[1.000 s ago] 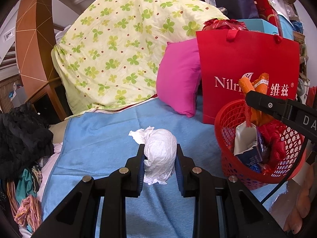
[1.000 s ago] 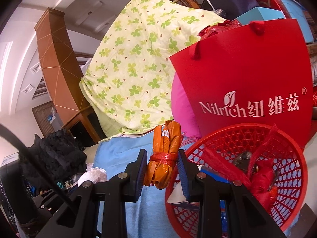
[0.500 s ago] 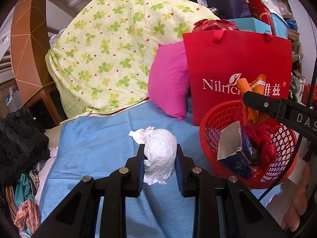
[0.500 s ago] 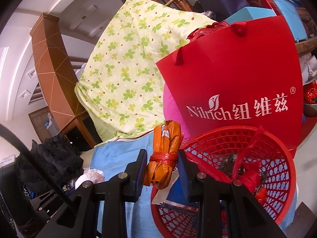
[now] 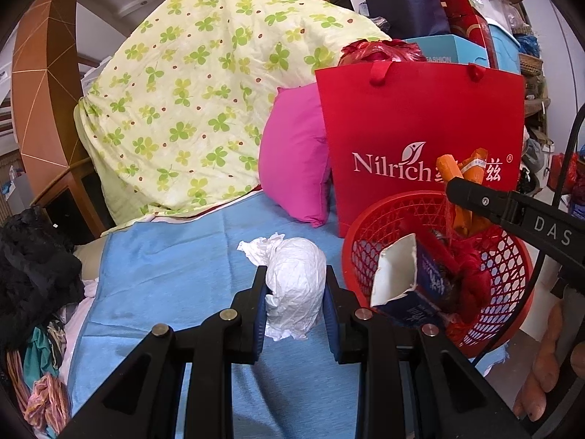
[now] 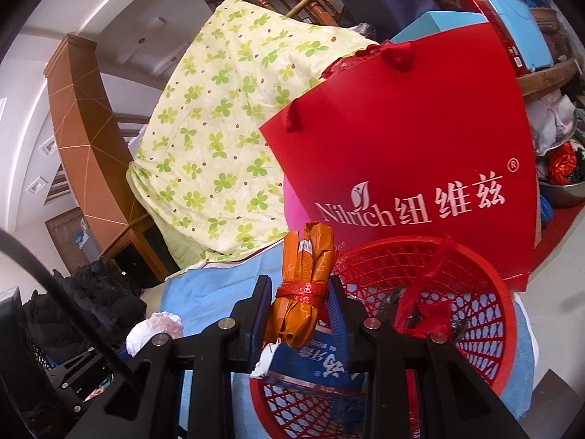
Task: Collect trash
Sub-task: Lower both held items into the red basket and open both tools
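Two hand-held grippers each carry a piece of trash toward a red basket point(image 5: 512, 314) on a blue cloth point(image 5: 175, 278).

The basket already holds a carton point(image 5: 406, 278) and red wrappers. Left gripper point(image 5: 295, 292) clamps a white paper wad point(image 5: 298, 285) beside the basket; right gripper point(image 6: 299, 307) clamps an orange bundle point(image 6: 303, 285) over its rim (neither dropped yet).

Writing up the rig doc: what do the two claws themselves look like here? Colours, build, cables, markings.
Both alike. The left claw and right claw are matte black plastic, two flat parallel fingers with dark blue pads inside, on angular linkage arms with silver pivot pins. The left view shows white letters "DAS" on the right claw's side and a black cable behind it. No sleeves visible.
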Motion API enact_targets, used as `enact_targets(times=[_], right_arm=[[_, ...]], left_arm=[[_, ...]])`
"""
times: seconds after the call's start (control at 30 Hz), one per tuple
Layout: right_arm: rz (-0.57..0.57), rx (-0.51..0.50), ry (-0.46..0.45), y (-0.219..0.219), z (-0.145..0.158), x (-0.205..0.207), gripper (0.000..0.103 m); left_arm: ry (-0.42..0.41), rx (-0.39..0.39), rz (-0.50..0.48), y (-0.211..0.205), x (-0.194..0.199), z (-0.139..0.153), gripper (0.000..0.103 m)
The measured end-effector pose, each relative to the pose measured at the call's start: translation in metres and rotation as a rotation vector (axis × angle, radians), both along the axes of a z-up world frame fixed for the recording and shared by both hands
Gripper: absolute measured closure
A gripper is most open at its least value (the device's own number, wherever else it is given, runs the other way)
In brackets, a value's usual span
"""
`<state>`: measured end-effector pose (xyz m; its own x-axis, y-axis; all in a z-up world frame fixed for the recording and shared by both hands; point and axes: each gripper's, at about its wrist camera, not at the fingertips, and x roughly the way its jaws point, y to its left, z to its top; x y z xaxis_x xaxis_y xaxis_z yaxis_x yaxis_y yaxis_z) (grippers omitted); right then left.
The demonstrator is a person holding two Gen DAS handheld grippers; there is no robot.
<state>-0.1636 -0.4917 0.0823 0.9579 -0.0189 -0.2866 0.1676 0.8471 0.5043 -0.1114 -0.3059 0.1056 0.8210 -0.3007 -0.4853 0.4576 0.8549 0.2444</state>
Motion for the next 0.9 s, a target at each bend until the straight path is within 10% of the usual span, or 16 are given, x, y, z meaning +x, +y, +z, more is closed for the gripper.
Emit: enact_targets(times=[0.9], right_arm=[[-0.093, 0.076, 0.003, -0.048, -0.011, -0.026, 0.070]], left_arm=[[0.050, -0.065, -0.115, -0.035, -0.011, 0.005, 0.074]])
